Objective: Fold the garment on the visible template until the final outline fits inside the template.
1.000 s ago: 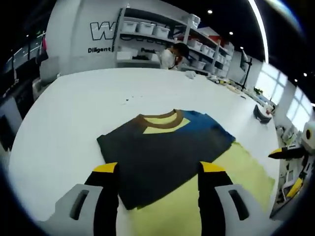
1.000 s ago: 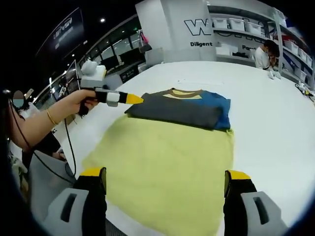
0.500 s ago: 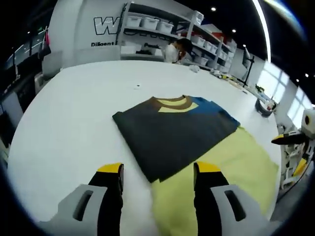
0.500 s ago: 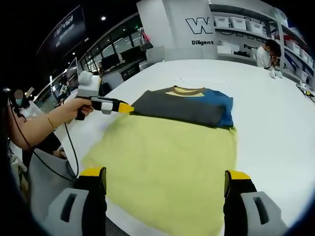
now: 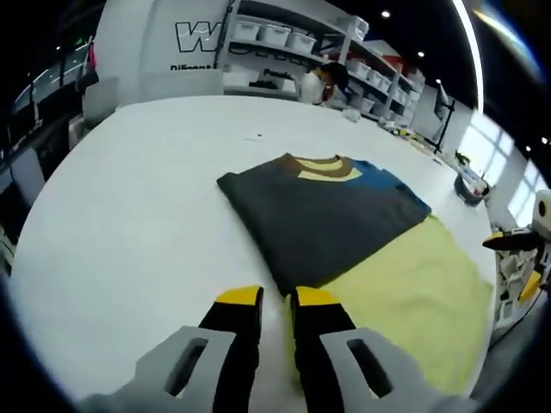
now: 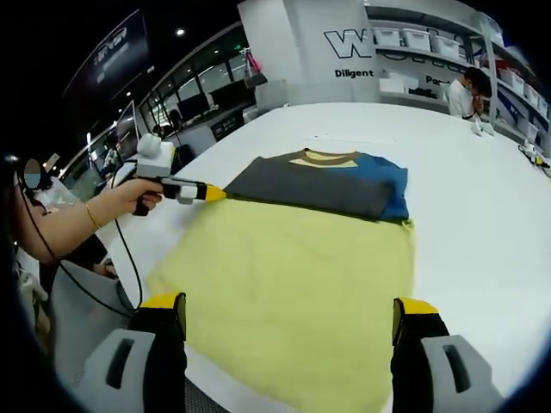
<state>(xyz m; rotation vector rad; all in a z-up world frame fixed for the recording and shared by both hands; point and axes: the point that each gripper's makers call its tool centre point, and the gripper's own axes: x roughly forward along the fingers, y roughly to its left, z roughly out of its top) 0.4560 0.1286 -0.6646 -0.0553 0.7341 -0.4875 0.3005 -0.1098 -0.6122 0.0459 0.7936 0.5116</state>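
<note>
- White table [image 5: 129,198] runs wide under both my views; behind it stand shelves of white bins [image 5: 275,34], where a person [image 6: 461,93] bends.
- I see the yellow template [image 6: 301,284] lying flat on the table, its far edge under the garment.
- I find the garment [image 6: 323,182], folded dark grey over blue with a brown collar, lying across the template's far end, one corner reaching out onto bare table.
- My right gripper [image 6: 287,310] has its jaws spread wide above the template's near edge, holding nothing.
- My left gripper [image 5: 275,301] has its jaws nearly pressed together at the garment's near corner; I cannot tell whether cloth is pinched.
</note>
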